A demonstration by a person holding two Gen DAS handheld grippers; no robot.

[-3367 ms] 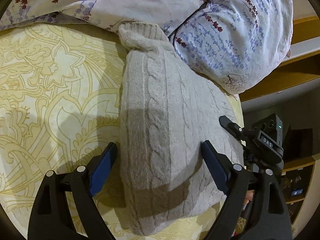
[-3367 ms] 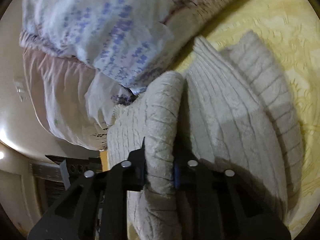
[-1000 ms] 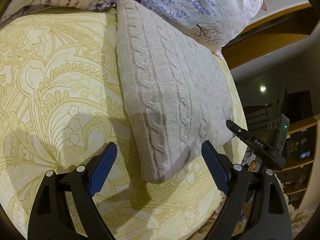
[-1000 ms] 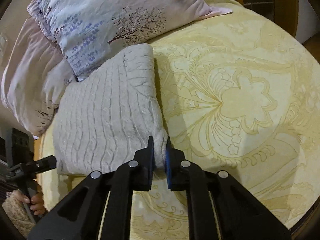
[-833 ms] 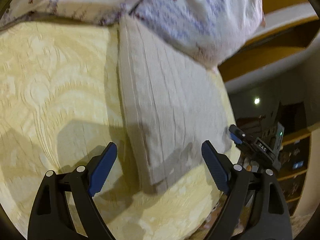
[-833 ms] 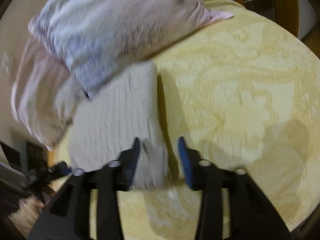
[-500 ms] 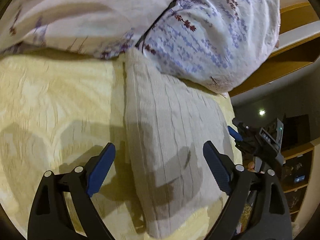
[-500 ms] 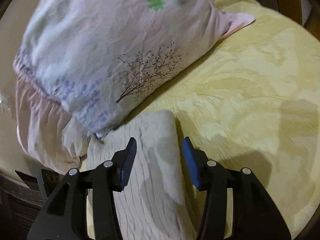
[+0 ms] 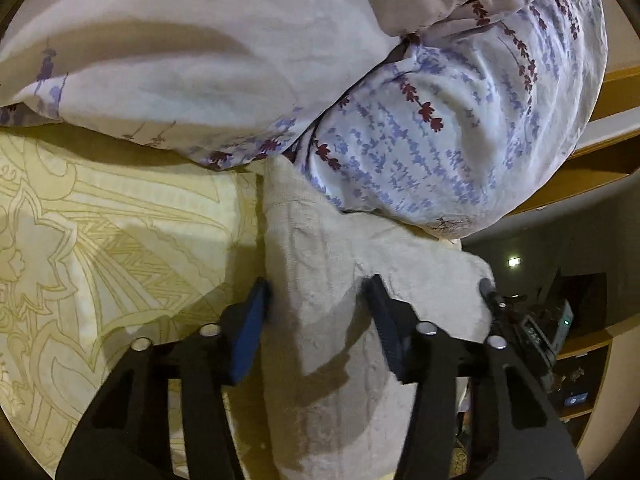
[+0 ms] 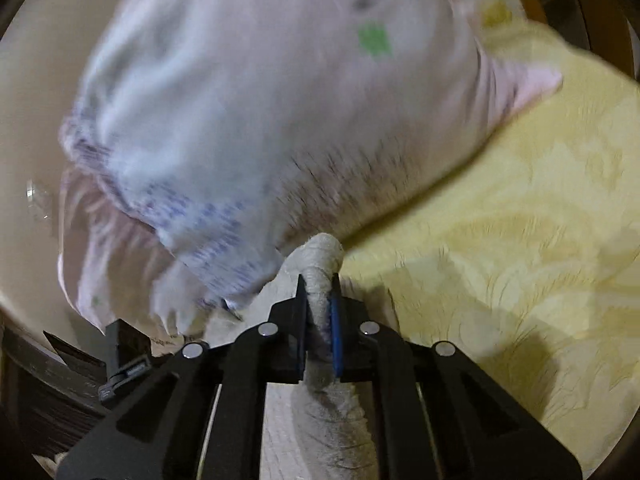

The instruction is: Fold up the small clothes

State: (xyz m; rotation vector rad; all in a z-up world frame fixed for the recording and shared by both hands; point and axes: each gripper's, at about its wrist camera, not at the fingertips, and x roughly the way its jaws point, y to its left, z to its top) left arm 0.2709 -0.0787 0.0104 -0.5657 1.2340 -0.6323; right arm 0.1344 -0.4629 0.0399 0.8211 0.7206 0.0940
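Note:
A folded beige cable-knit sweater [image 9: 328, 320] lies on the yellow patterned bedspread [image 9: 100, 240], its far end against the floral pillows. My left gripper [image 9: 316, 304] straddles a thick fold of it, with the jaws narrowed onto the knit on both sides. My right gripper [image 10: 318, 300] is shut on a bunched ridge of the same sweater [image 10: 320, 264] close under a pillow. The right gripper's black body shows at the sweater's right edge in the left wrist view [image 9: 516, 320].
Two floral pillows [image 9: 440, 128] lie at the head of the bed, blurred in the right wrist view [image 10: 260, 112]. The wooden bed frame [image 9: 600, 152] and dark shelves [image 9: 580, 380] are to the right. Bedspread extends right of the sweater [image 10: 520, 240].
The right gripper, open half a second ago, has shut on a ridge of the sweater. The left gripper's jaws have narrowed from wide open onto a fold, and both moved toward the pillows.

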